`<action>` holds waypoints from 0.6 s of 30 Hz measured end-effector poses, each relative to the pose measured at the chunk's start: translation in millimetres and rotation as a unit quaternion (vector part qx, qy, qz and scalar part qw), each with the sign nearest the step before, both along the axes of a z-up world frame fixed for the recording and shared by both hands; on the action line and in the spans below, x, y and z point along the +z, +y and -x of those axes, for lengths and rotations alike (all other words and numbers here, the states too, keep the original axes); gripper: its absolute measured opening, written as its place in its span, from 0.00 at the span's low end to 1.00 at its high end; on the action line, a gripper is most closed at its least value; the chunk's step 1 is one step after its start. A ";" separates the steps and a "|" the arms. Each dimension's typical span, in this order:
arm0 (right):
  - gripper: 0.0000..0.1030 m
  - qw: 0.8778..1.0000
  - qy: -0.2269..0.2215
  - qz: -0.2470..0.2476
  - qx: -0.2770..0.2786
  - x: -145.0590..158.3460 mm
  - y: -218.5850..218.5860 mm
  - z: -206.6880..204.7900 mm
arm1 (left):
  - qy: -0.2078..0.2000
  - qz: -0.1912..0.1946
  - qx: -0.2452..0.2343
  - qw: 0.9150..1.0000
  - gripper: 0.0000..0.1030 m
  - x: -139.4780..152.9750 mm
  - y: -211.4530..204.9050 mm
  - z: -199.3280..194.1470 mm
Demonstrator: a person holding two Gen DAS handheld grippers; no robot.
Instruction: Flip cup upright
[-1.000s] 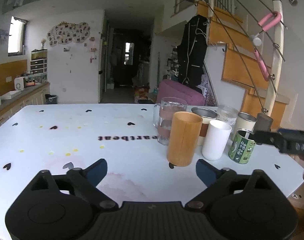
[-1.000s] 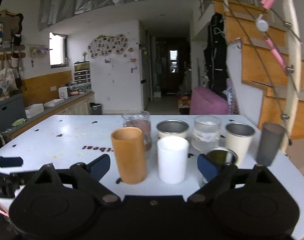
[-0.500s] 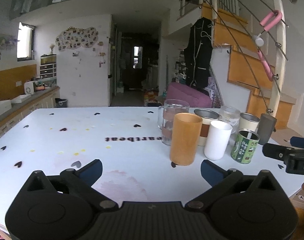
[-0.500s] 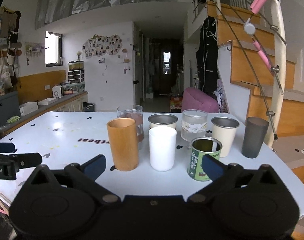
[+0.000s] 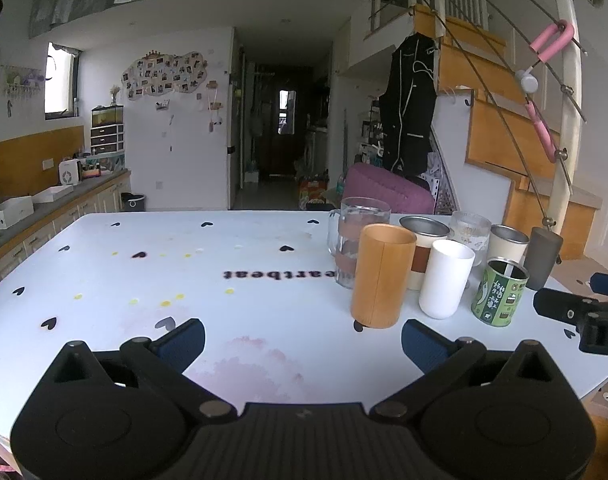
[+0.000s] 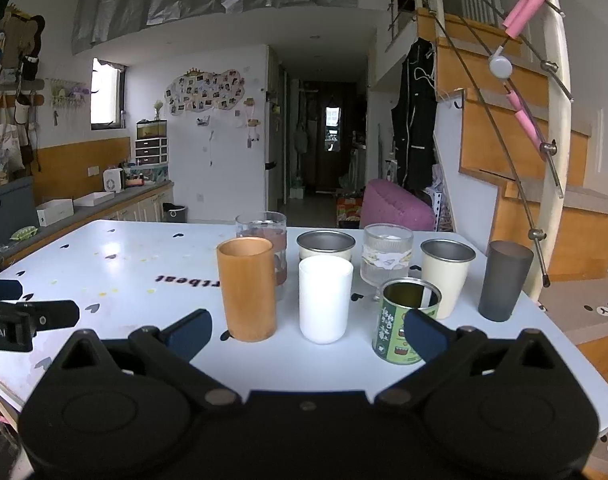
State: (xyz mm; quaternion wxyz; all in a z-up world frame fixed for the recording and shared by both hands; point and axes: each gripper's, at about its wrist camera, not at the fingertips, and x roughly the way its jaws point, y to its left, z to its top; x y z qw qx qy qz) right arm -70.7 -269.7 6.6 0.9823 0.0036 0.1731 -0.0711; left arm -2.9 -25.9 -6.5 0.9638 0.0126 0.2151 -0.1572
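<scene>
Several cups stand on the white table (image 5: 184, 272). The orange cup (image 6: 248, 288), the white cup (image 6: 324, 299) and the dark grey cup (image 6: 501, 280) show closed tops, so they stand upside down. The green tin (image 6: 405, 320), cream cup (image 6: 445, 274), steel cup (image 6: 325, 245), ribbed glass (image 6: 387, 258) and glass mug (image 6: 264, 240) are upright. My right gripper (image 6: 305, 330) is open and empty in front of the white cup. My left gripper (image 5: 302, 340) is open and empty left of the orange cup (image 5: 379, 276). The right gripper's side shows at the left wrist view's right edge (image 5: 575, 312).
The table's right edge (image 6: 575, 344) lies close to the grey cup, with wooden stairs (image 6: 543, 184) and a railing post (image 6: 551, 120) beyond it. A pink pouf (image 6: 397, 206) sits behind the table. A kitchen counter (image 6: 84, 204) runs along the left wall.
Both grippers have pulled back from the cups and risen a little, so the cups look smaller and farther away. Both stay open and empty. No cup has moved.
</scene>
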 end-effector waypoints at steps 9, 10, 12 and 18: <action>1.00 1.000 0.001 0.002 0.000 0.5 1.5 -0.3 | 0.000 -0.005 0.005 1.000 1.00 -2.2 0.5 1.1; 1.00 1.000 0.001 0.002 0.000 0.6 1.5 -0.2 | 0.000 -0.005 0.005 1.000 1.00 -2.0 0.3 1.0; 1.00 1.000 0.001 0.002 0.000 0.7 1.5 -0.3 | 0.000 -0.005 0.005 1.000 1.00 -1.8 0.6 1.2; 1.00 1.000 0.001 0.002 0.001 0.5 1.6 -0.4 | 0.001 -0.006 0.007 1.000 1.00 -2.2 0.7 0.9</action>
